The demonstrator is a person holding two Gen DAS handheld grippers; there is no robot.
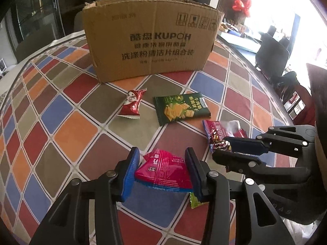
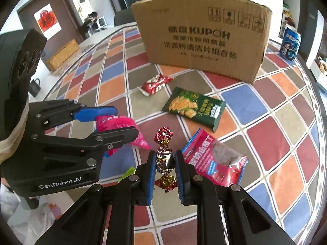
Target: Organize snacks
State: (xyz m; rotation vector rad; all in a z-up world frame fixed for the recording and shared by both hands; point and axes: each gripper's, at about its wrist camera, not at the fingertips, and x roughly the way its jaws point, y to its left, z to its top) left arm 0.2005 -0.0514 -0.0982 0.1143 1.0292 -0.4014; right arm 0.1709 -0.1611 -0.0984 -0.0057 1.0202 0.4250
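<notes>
My left gripper (image 1: pixel 162 157) is shut on a pink snack packet (image 1: pixel 163 171), which spans the gap between the blue pads. In the right wrist view the same gripper (image 2: pixel 122 120) shows at the left with the pink packet (image 2: pixel 120 124) in it. My right gripper (image 2: pixel 165 156) is shut on a string of red-and-gold foil candies (image 2: pixel 164 159), one candy sticking out past the fingertips. In the left wrist view it (image 1: pixel 226 148) enters from the right with the foil candies (image 1: pixel 219 143) at its tip. A brown cardboard box (image 1: pixel 147 40) (image 2: pixel 204 36) stands beyond both.
On the checkered tablecloth (image 1: pixel 67 134) lie a small red packet (image 1: pixel 131 104) (image 2: pixel 156 83), a green cracker pack (image 1: pixel 180 108) (image 2: pixel 194 108), a red-and-blue bag (image 1: pixel 222 128) (image 2: pixel 214 159) and a green wrapper (image 1: pixel 195 201). A Pepsi can (image 2: pixel 291 43) stands right of the box.
</notes>
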